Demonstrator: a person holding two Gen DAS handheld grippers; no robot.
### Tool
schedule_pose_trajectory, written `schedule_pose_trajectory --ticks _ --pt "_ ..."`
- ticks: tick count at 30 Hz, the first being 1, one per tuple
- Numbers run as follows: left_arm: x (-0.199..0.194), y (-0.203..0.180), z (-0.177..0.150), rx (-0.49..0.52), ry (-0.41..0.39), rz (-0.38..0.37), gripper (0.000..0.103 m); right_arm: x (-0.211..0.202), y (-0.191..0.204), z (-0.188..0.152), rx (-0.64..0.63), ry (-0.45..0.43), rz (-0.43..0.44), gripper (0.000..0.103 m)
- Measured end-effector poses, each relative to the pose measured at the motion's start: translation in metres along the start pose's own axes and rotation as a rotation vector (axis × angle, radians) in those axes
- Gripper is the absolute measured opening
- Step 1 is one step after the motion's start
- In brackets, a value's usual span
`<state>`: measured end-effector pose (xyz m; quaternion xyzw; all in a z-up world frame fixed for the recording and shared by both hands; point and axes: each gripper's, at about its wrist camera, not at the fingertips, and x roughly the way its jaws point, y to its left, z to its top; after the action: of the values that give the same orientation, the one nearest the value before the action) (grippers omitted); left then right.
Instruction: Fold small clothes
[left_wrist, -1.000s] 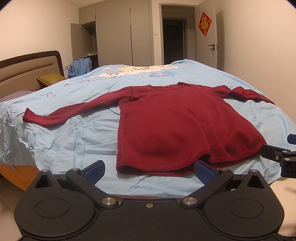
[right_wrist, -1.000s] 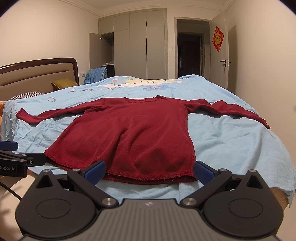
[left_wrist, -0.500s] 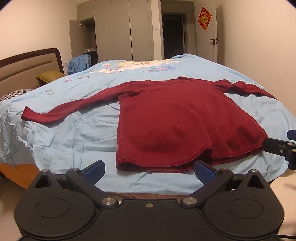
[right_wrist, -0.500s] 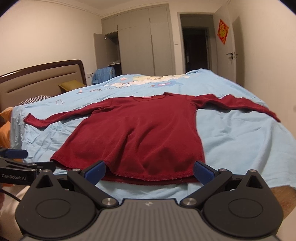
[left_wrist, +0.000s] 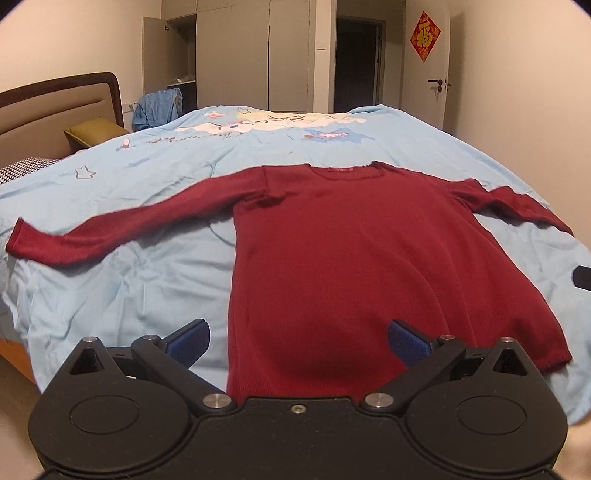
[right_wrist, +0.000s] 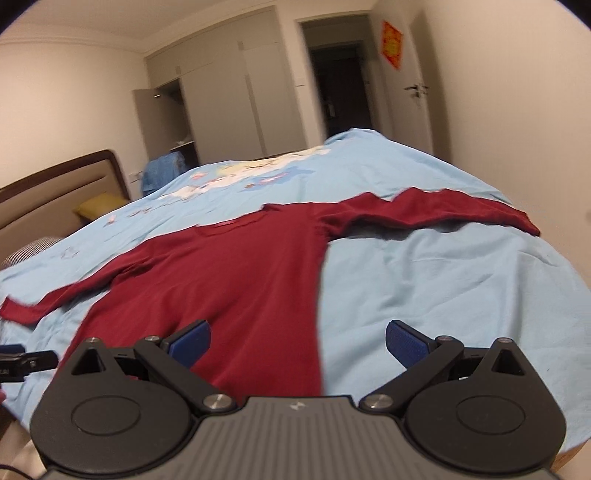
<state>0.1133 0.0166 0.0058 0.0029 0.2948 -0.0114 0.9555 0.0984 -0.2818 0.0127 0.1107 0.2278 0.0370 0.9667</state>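
Observation:
A dark red long-sleeved sweater (left_wrist: 351, 251) lies flat on a light blue bedsheet (left_wrist: 147, 266), sleeves spread out to both sides, hem nearest me. My left gripper (left_wrist: 297, 341) hovers open over the hem's left half, nothing between its blue pads. In the right wrist view the same sweater (right_wrist: 229, 273) runs diagonally, its right sleeve (right_wrist: 443, 214) stretched toward the bed's right side. My right gripper (right_wrist: 297, 341) is open above the hem's right corner, holding nothing. The left gripper's tip shows at the left edge of that view.
The bed has a padded headboard (left_wrist: 59, 107) and a yellow-green pillow (left_wrist: 94, 133) at the left. Blue clothing (left_wrist: 159, 109) hangs by an open wardrobe (left_wrist: 229, 55). A dark doorway (left_wrist: 358, 66) and a door with a red ornament (left_wrist: 425, 36) stand behind.
Both grippers have moved forward and lower over the sweater's hem. The right wrist view has tilted and swung toward the sweater's right side. Both stay open.

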Motion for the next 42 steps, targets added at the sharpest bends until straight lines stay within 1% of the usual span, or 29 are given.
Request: schedule_pose_trajectory --ticks 7,9,11,14,17,20,24,28,31,35,39,40,41,42 --pt "0.057 -0.004 0.035 0.006 0.01 0.007 0.102 0.046 -0.068 0.033 0.158 -0.025 -0.105 0.103" --pt "0.074 -0.009 0.045 0.013 -0.005 -0.02 0.102 0.058 -0.085 0.044 0.173 -0.018 -0.149 0.103" --pt "0.09 -0.014 0.055 0.001 -0.026 -0.051 0.102 0.067 -0.1 0.054 0.186 -0.031 -0.195 0.103" --pt "0.112 -0.025 0.069 -0.015 -0.045 -0.087 0.102 0.08 -0.125 0.07 0.215 -0.045 -0.239 0.103" --pt "0.138 -0.04 0.08 -0.023 -0.044 -0.093 0.102 0.096 -0.151 0.086 0.229 -0.048 -0.258 0.103" --pt "0.163 -0.054 0.086 -0.018 -0.028 -0.09 0.102 0.121 -0.178 0.099 0.262 -0.016 -0.253 0.103" --pt "0.185 -0.066 0.088 0.01 -0.006 -0.08 0.102 0.156 -0.217 0.109 0.363 0.028 -0.268 0.103" --pt "0.202 -0.068 0.091 0.031 0.016 -0.081 0.102 0.184 -0.253 0.112 0.473 0.032 -0.311 0.103" --pt "0.212 -0.064 0.096 0.022 0.039 -0.083 0.102 0.197 -0.283 0.11 0.606 -0.002 -0.303 0.103" --pt "0.219 -0.06 0.103 0.02 0.037 -0.078 0.102 0.209 -0.312 0.112 0.709 -0.058 -0.308 0.103" --pt "0.222 -0.055 0.11 0.001 0.028 -0.082 0.102 0.216 -0.336 0.106 0.851 -0.149 -0.324 0.103" --pt "0.222 -0.054 0.112 0.0 0.025 -0.082 0.102 0.216 -0.34 0.103 0.877 -0.167 -0.332 0.098" --pt "0.222 -0.054 0.114 -0.001 0.023 -0.083 0.102 0.219 -0.345 0.102 0.896 -0.175 -0.345 0.088" --pt "0.222 -0.054 0.115 -0.001 0.02 -0.084 0.102 0.221 -0.347 0.1 0.905 -0.182 -0.365 0.081"
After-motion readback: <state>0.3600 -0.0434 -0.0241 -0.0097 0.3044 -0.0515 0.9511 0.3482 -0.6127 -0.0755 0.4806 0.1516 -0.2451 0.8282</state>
